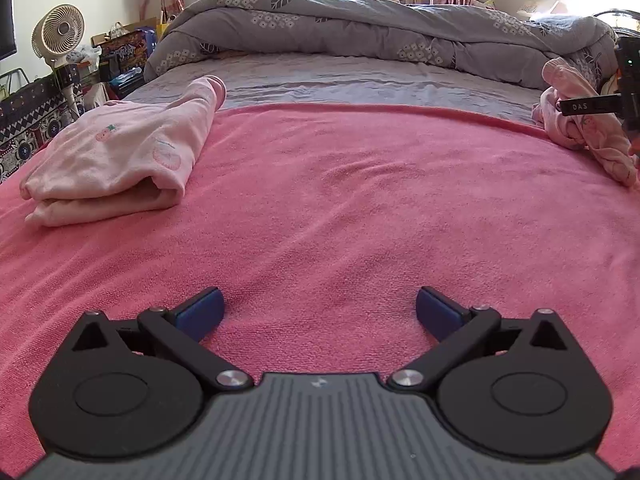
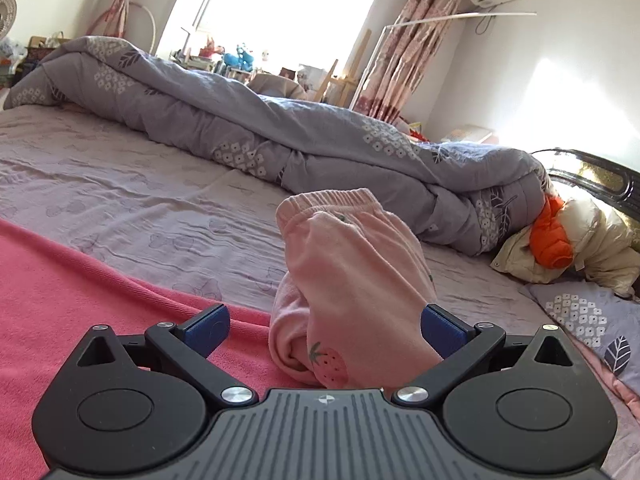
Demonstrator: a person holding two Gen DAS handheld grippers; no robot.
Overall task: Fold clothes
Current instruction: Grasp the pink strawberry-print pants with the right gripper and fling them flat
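A crumpled pale pink garment (image 2: 352, 280) with a strawberry print and a ribbed elastic edge lies bunched at the right edge of the pink towel (image 2: 80, 312), partly over the grey sheet (image 2: 120, 184). It rises between the fingers of the right gripper (image 2: 324, 330), whose jaws stand wide apart; the cloth lies against the right blue pad (image 2: 442, 330), while the left pad is clear of it. In the left wrist view, a second pale pink garment (image 1: 116, 160), already folded into a neat stack, lies at the far left of the towel. The left gripper (image 1: 320, 314) hovers over bare towel with its jaws spread wide and nothing between them. Beyond the sheet, a rolled grey floral quilt (image 1: 360, 28) runs across the far side of the bed, and a fan (image 1: 60, 34) stands at the far left.
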